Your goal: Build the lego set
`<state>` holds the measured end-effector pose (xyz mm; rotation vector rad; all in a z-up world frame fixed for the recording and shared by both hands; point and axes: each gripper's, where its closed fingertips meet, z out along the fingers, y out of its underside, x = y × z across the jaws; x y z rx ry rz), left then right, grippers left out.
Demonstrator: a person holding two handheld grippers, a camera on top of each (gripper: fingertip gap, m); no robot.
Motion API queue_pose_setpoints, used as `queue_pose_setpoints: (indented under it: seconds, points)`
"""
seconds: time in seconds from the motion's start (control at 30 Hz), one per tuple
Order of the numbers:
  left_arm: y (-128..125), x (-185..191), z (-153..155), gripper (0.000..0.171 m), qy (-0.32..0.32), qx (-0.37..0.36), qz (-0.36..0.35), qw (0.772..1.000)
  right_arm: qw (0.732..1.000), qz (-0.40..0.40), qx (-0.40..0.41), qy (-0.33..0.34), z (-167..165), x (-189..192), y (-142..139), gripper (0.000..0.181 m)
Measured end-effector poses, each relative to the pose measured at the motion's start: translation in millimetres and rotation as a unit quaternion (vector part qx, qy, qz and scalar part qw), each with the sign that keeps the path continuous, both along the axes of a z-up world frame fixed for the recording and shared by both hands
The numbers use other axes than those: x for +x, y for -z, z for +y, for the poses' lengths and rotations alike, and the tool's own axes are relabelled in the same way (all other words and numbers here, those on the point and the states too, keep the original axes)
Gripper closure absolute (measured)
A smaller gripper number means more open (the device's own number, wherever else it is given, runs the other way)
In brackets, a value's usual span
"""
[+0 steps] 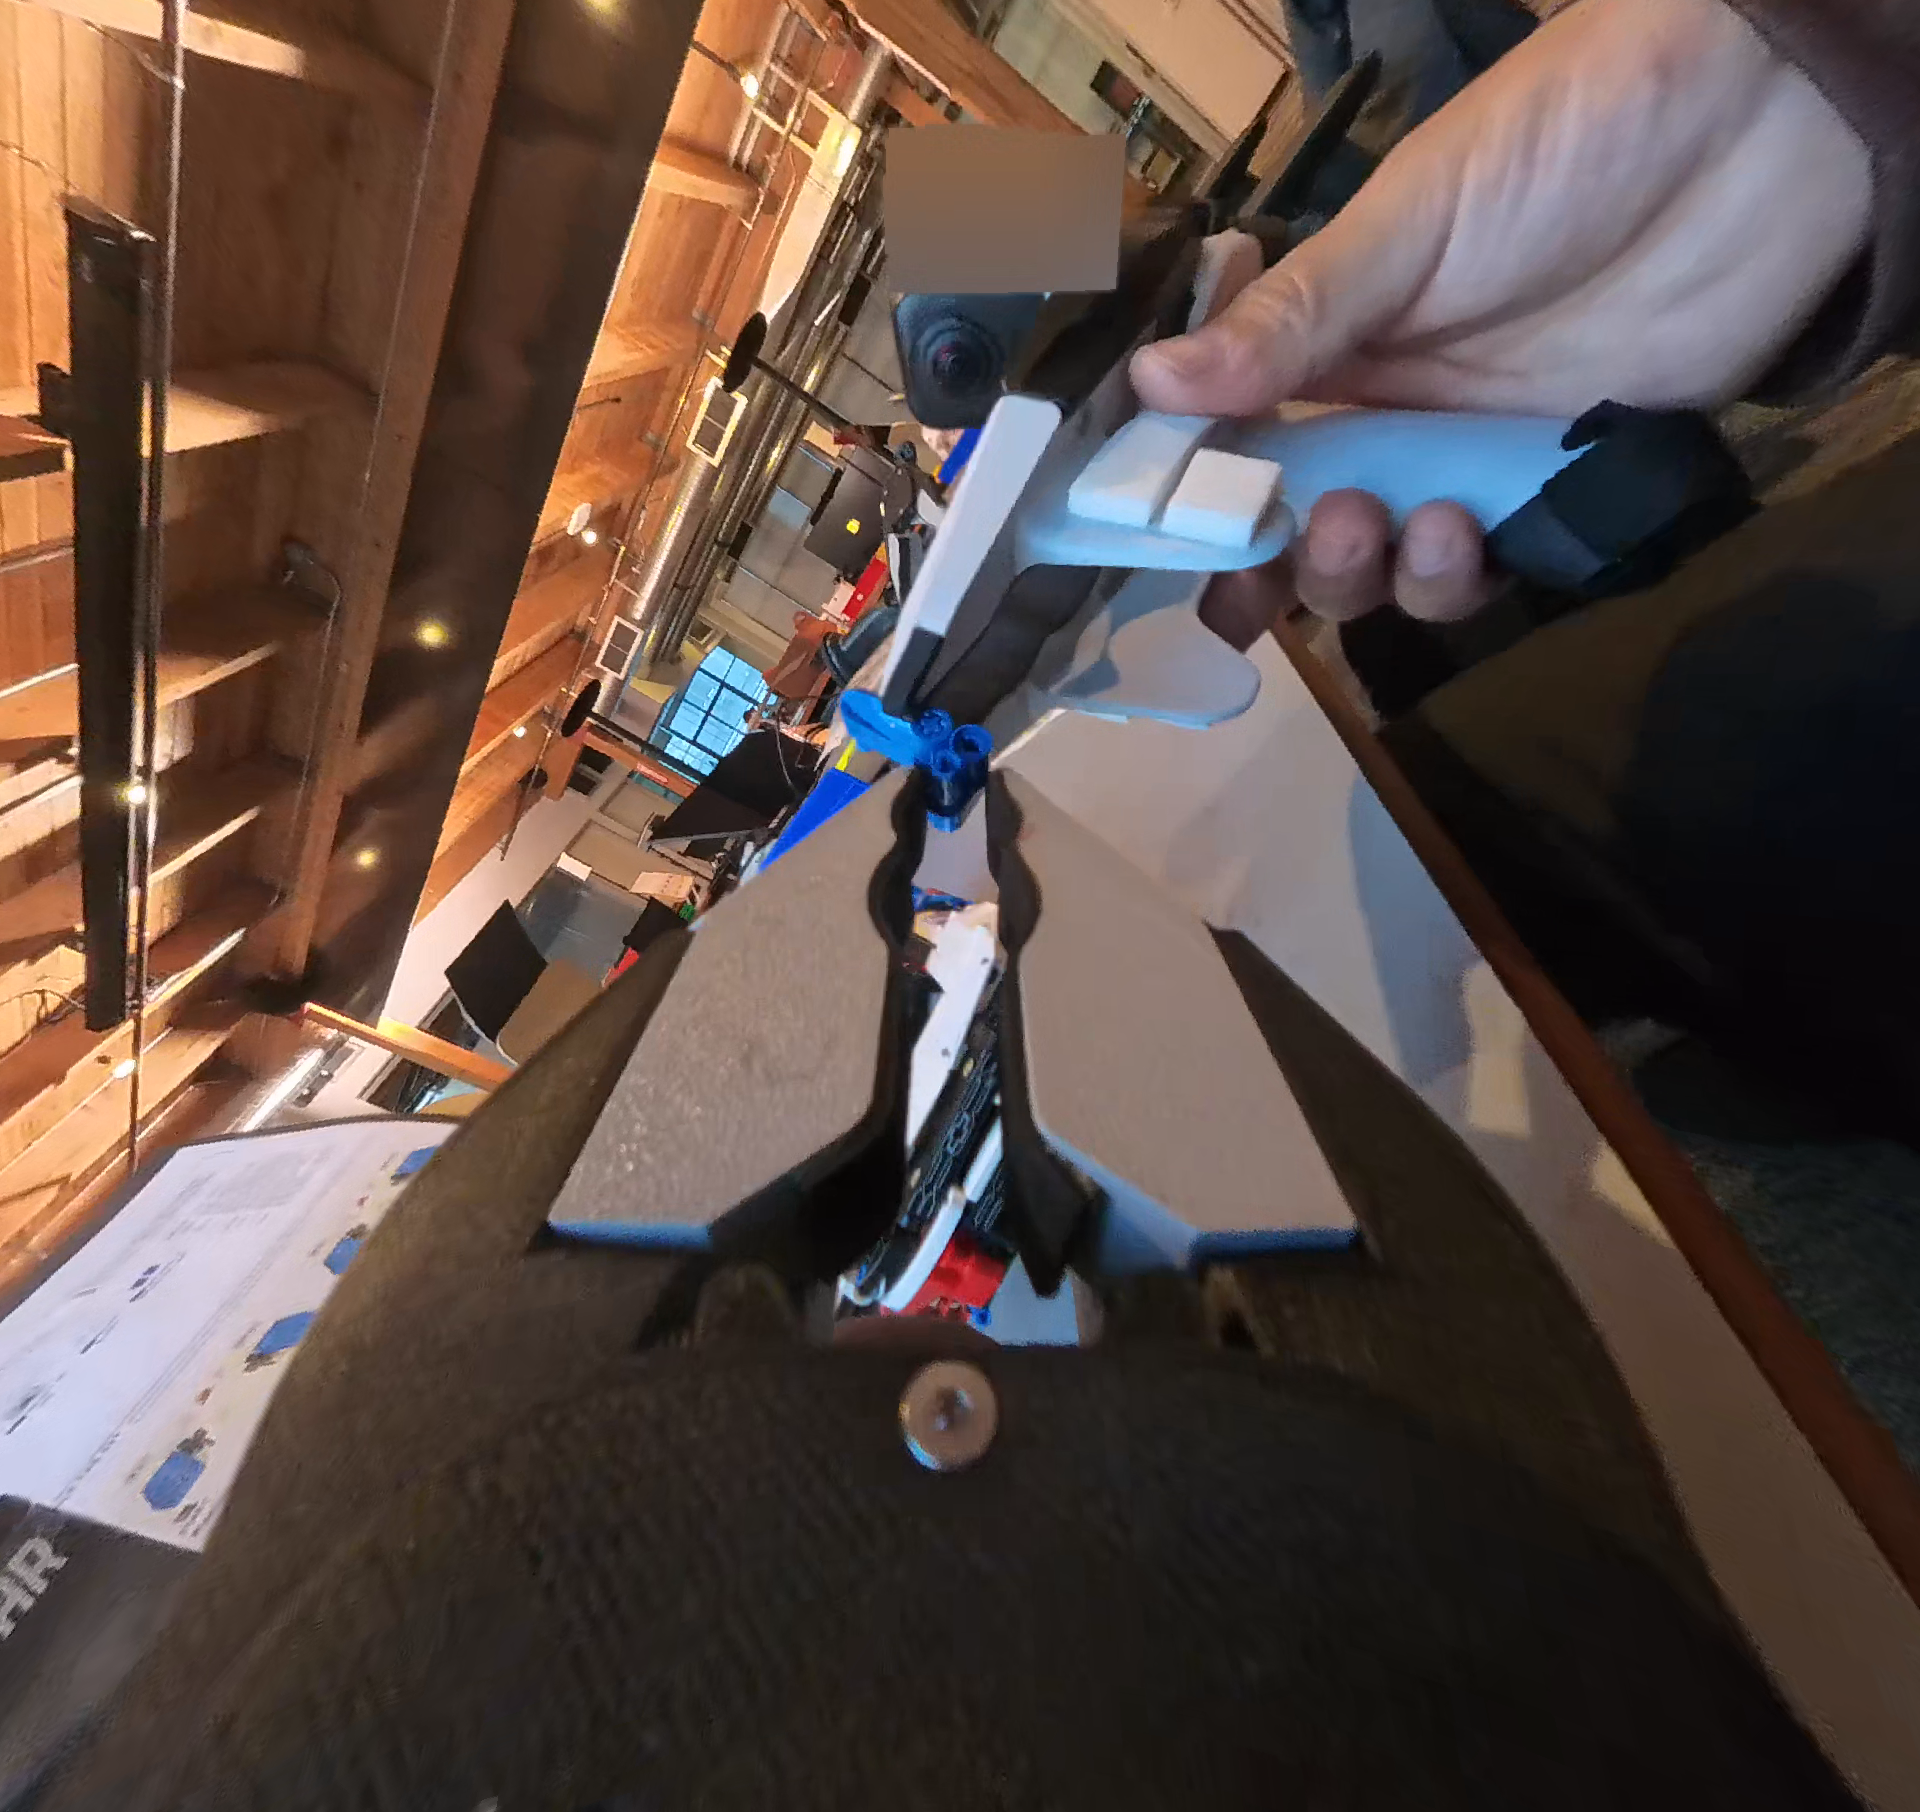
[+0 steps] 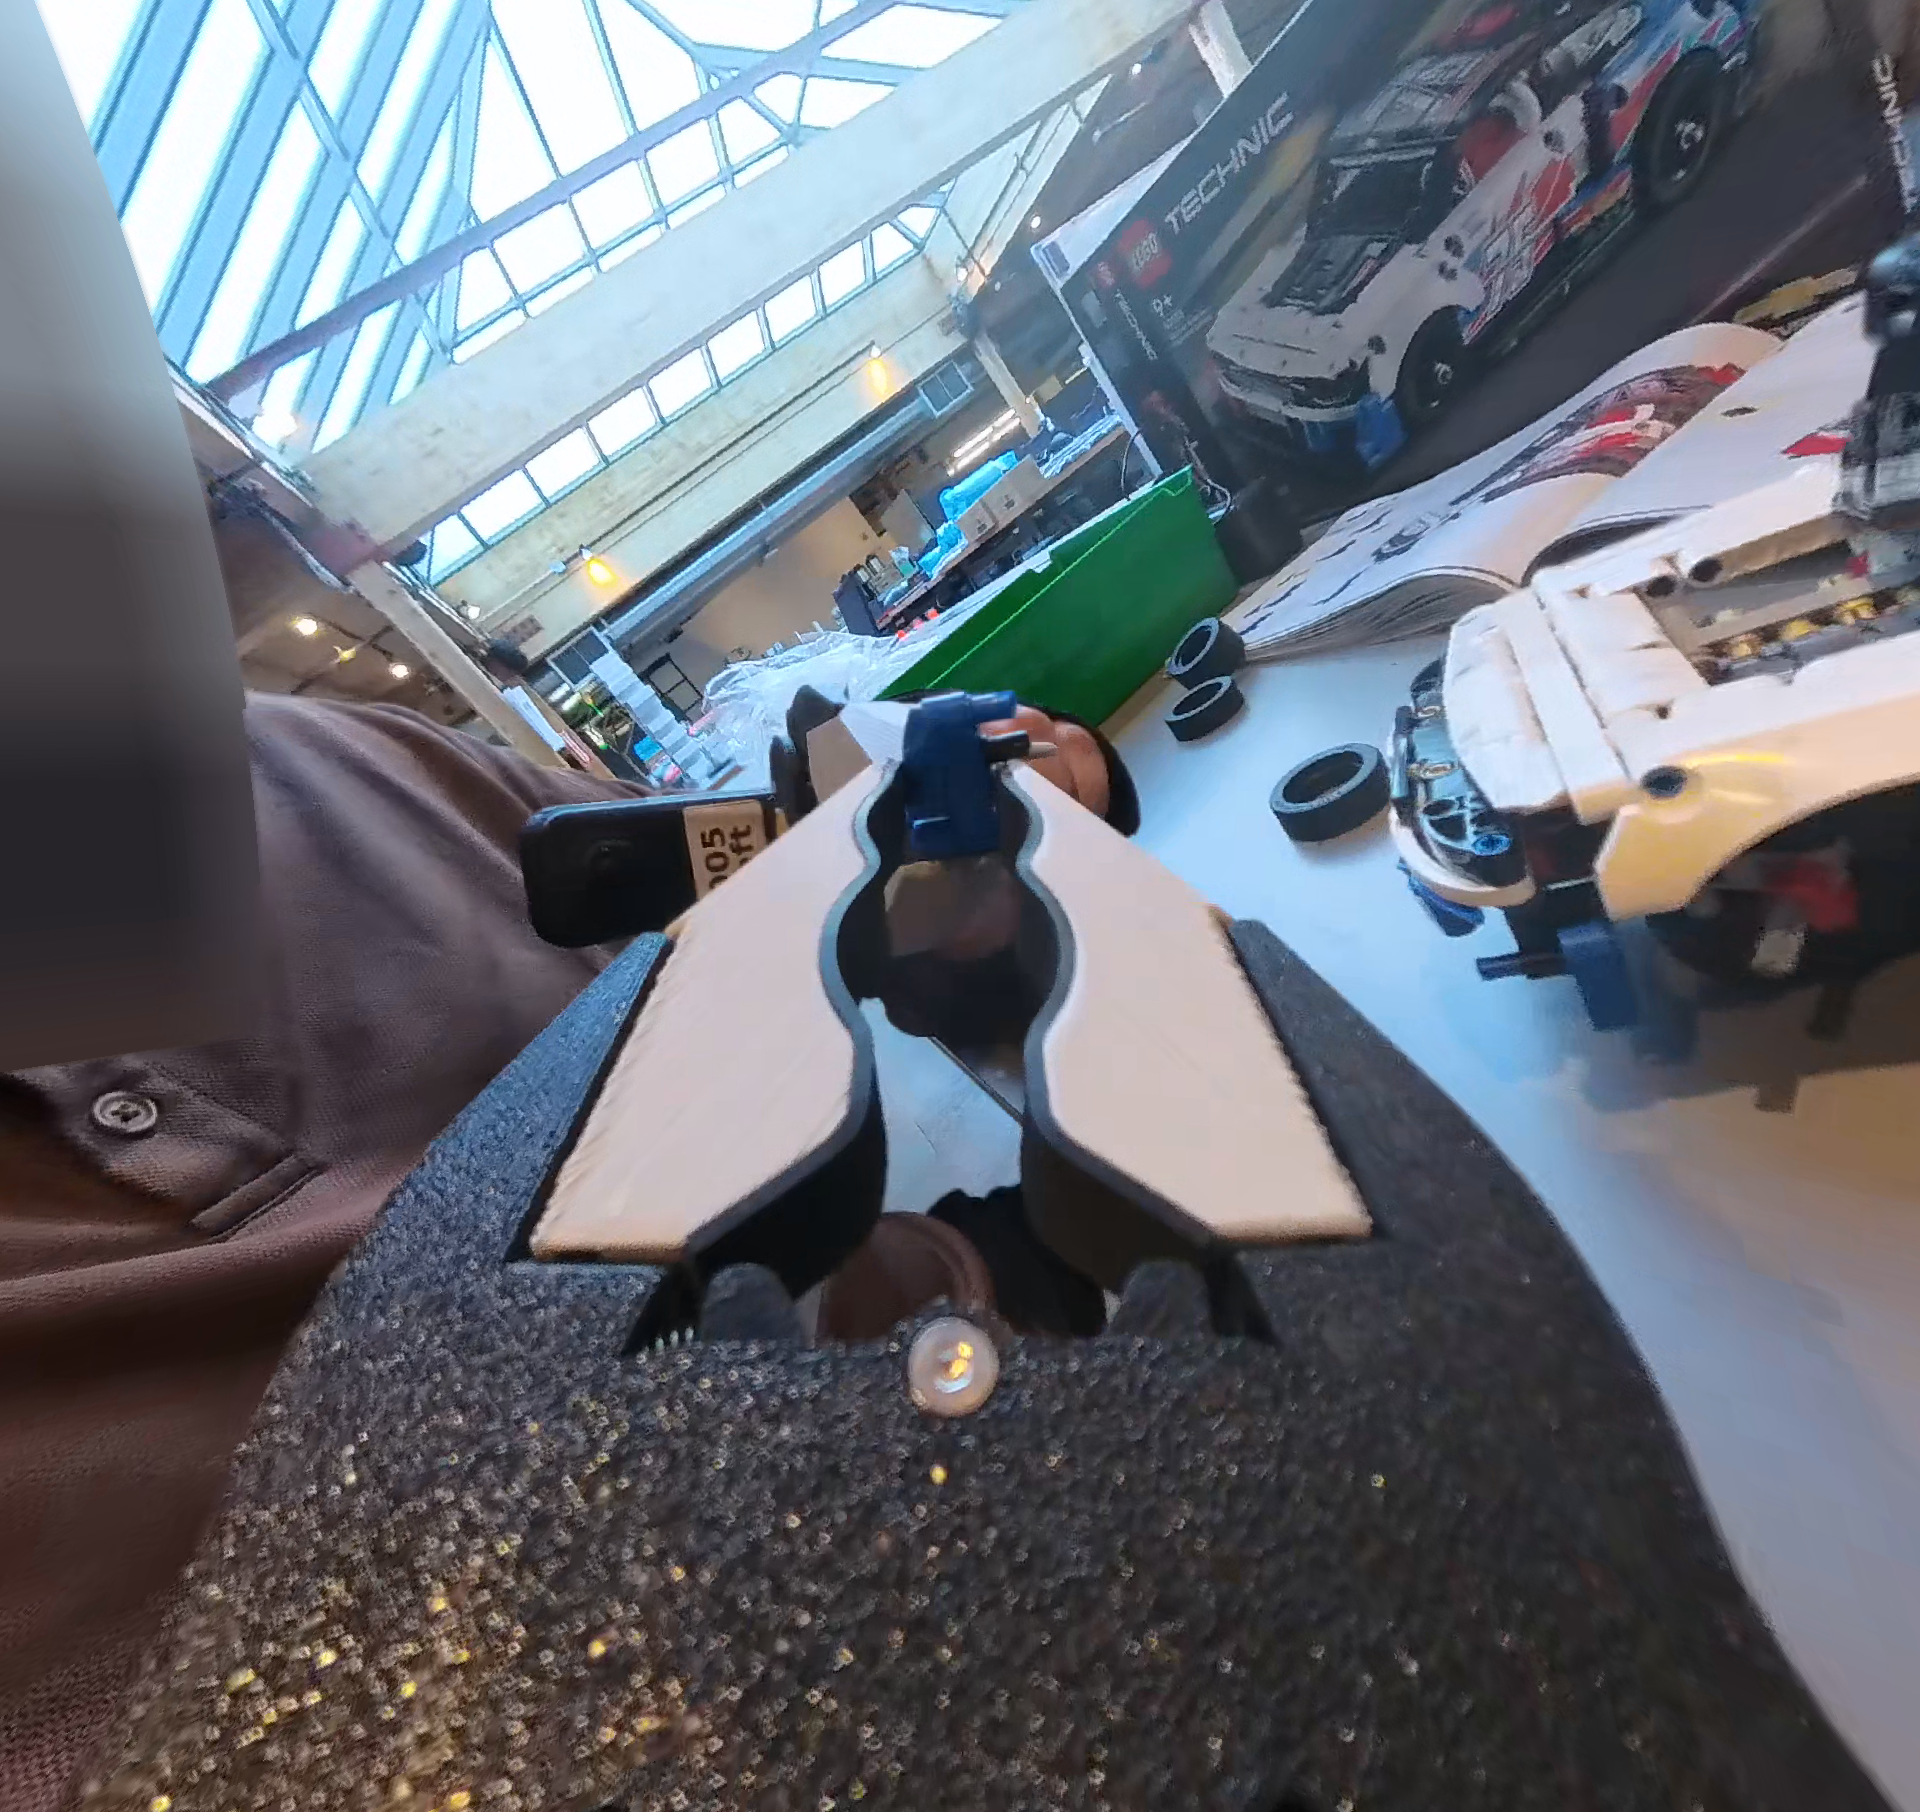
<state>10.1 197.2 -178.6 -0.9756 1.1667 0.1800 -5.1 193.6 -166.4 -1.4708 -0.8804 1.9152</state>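
Blue lego piece (image 2: 948,775), small and knobby, pinched by right hand-held gripper (image 2: 945,806).

Clearance: tight at the gripper tips, open white table on the near side.

The two grippers meet tip to tip in mid-air over the table (image 2: 1558,1295), left gripper (image 1: 954,786) against right gripper (image 2: 948,794), with a blue piece (image 2: 951,775) between them. To the right stand the part-built car (image 2: 1621,723), three loose tyres (image 2: 1332,792), an open manual (image 2: 1455,536), a green bin (image 2: 1081,609) and the set box (image 2: 1455,204). Bare tabletop shows only below the car.
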Motion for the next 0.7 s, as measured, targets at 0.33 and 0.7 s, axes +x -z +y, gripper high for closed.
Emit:
queue_pose_setpoints:
  seconds: [0.33,0.7]
  points:
    - [12,-3,7,0.164,0.002,-0.036,0.004,0.999,0.997,0.003,0.002,0.071,6,-7,11,0.164]
    - [42,-3,10,0.149,-0.002,-0.175,0.009,0.985,0.984,-0.089,0.083,0.129,25,8,41,0.164]
